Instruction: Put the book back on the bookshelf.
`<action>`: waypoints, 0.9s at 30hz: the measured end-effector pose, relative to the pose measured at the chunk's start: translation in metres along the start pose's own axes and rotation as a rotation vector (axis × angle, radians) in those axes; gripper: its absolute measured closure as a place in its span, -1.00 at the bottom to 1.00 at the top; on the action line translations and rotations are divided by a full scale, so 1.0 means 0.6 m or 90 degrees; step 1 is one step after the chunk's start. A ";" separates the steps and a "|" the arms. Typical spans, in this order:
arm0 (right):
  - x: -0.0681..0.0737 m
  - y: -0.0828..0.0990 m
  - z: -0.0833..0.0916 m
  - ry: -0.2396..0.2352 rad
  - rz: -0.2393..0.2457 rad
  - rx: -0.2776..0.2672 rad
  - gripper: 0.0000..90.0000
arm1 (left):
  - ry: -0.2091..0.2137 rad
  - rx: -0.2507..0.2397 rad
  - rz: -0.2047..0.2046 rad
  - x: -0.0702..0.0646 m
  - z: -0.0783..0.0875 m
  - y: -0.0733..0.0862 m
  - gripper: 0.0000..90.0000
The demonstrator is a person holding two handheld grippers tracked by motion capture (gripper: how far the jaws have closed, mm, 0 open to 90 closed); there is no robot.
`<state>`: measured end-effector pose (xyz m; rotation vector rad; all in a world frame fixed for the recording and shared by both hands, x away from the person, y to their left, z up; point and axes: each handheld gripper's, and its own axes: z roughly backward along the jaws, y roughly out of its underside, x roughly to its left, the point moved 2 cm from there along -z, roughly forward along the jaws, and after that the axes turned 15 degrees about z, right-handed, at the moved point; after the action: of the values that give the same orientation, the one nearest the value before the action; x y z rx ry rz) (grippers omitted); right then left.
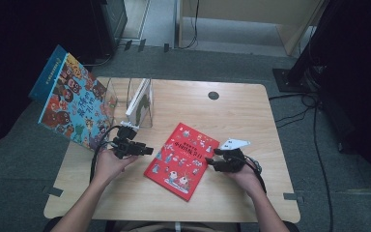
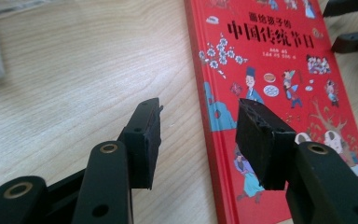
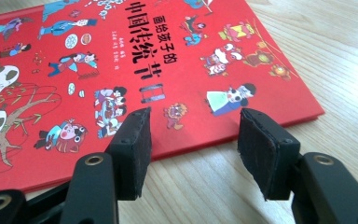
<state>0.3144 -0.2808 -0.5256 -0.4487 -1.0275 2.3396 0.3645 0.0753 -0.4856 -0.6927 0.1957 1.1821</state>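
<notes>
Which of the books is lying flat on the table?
The red book, flat between the two tools. The colourful one leans at the table's left edge; the white one stands upright.

Light wooden table (image 1: 251, 111) with rounded corners, standing on grey carpet floor (image 1: 24, 150). Small dark round hole (image 1: 213, 95) near the table edge at 12 o'clock. Black cables (image 1: 314, 121) lying over the carpet at 3 o'clock, beside a black stand base (image 1: 290, 77). Pale wooden cabinet (image 1: 251, 9) at 12 o'clock, behind a lighter floor strip. Dark cabinet (image 1: 111, 19) at 11 o'clock. Deep shadow at 9 and 3 o'clock. Soft, even light on the tabletop.
</notes>
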 end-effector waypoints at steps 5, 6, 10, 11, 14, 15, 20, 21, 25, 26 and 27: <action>0.001 0.003 0.005 0.000 -0.003 -0.002 0.14 | -0.015 0.006 -0.023 0.002 -0.014 0.003 0.19; 0.001 0.004 0.006 -0.003 -0.006 -0.002 0.20 | -0.015 0.006 -0.027 0.002 -0.016 0.003 0.24; 0.003 0.007 0.008 -0.004 0.000 0.008 0.34 | -0.011 0.011 -0.027 0.008 -0.023 0.002 0.26; 0.003 0.008 0.008 -0.005 0.002 0.012 0.36 | -0.010 0.012 -0.030 0.009 -0.025 0.003 0.27; 0.004 0.008 0.008 -0.007 0.002 0.015 0.42 | -0.016 0.014 -0.038 0.014 -0.029 0.004 0.29; 0.004 0.008 0.008 -0.008 0.001 0.015 0.42 | -0.011 0.013 -0.032 0.016 -0.030 0.005 0.29; 0.003 0.008 0.008 -0.011 -0.017 0.016 0.42 | 0.019 0.009 0.001 0.034 -0.032 0.008 0.33; 0.003 0.008 0.008 -0.011 -0.016 0.017 0.45 | 0.024 0.006 -0.001 0.035 -0.033 0.009 0.34; 0.005 0.007 0.008 -0.014 -0.015 0.017 0.48 | 0.010 -0.016 -0.043 0.032 -0.034 0.016 0.38; 0.005 0.007 0.008 -0.014 -0.017 0.017 0.48 | 0.005 -0.018 -0.050 0.031 -0.034 0.017 0.39; 0.004 0.008 0.008 -0.014 -0.015 0.017 0.48 | 0.003 -0.019 -0.056 0.031 -0.034 0.017 0.40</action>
<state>0.3086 -0.2846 -0.5261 -0.3987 -1.0062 2.3387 0.3666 0.0796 -0.5147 -0.7232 0.1501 1.1016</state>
